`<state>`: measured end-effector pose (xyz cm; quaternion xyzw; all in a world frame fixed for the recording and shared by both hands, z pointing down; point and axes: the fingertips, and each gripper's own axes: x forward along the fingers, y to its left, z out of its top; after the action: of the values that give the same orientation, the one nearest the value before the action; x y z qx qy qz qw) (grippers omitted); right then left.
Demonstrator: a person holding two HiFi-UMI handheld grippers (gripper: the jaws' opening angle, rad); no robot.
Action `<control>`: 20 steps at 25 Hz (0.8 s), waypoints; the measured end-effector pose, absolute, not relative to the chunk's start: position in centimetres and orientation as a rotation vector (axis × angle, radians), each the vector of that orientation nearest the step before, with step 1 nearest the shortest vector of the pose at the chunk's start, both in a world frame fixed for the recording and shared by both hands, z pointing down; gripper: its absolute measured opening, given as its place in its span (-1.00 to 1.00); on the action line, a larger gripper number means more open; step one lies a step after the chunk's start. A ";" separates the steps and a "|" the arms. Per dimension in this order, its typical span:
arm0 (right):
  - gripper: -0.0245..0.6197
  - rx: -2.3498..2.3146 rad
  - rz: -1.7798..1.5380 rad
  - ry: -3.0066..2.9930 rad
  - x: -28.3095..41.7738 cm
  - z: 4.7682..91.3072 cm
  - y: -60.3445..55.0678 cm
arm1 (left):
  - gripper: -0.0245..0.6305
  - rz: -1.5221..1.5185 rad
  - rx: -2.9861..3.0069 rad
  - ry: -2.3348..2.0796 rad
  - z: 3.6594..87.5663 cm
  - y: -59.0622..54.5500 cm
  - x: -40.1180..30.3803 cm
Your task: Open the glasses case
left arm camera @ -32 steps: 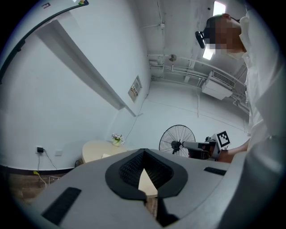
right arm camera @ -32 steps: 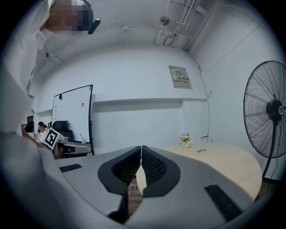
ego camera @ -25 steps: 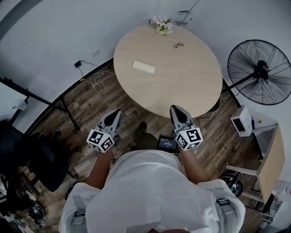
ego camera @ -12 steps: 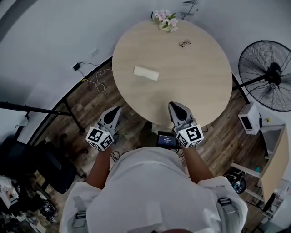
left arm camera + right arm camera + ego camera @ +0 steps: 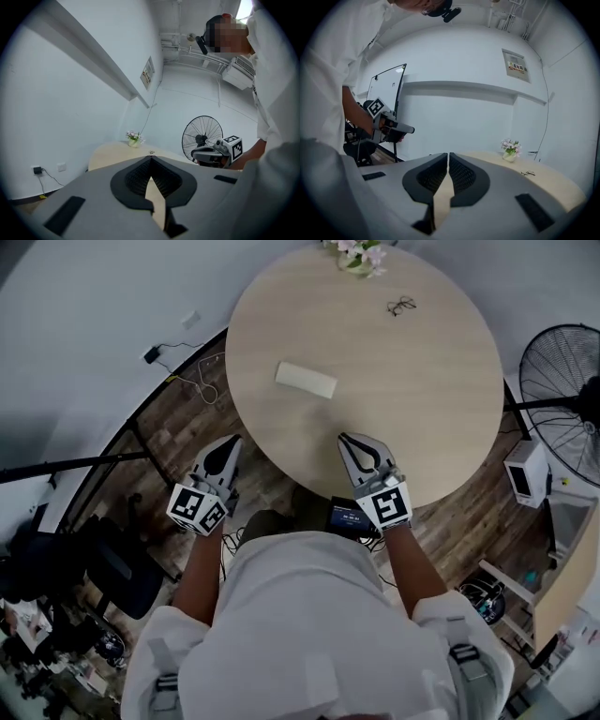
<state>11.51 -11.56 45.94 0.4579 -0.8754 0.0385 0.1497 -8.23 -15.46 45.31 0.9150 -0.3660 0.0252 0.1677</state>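
Tongs of left gripper (image 5: 229,442) and right gripper (image 5: 349,440) together, empty; glasses case (image 5: 306,380) apart on table (image 5: 422,381).

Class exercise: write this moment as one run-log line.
left gripper: shut, empty | right gripper: shut, empty | glasses case: on table, untouched

Left tool (image 5: 230,442) held out front, jaws together, nothing between them, right tool (image 5: 345,439) level alongside, jaws closed and empty, both forearms (image 5: 202,568) stretched forward, tools well apart

Left gripper (image 5: 226,446), right gripper (image 5: 353,441) moved fwd toward table (image 5: 431,390).
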 end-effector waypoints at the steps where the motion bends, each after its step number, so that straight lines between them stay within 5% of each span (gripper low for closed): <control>1: -0.84 1.313 0.113 -2.515 11.5 46.4 -12.0 | -0.89 0.079 2.613 -1.044 45.5 -15.9 -8.1; 9: -0.82 1.313 0.119 -2.463 11.5 49.8 -15.0 | -0.89 0.131 2.654 -1.003 47.8 -19.3 -7.5; 20: -0.55 1.302 0.008 -2.321 10.9 55.0 -19.9 | -0.89 0.229 2.735 -0.899 54.3 -25.7 -6.0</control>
<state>10.93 -19.92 55.02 0.4751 -0.8472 0.0029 0.2379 -6.02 -25.72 54.29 0.9394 -0.3087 0.0787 0.1264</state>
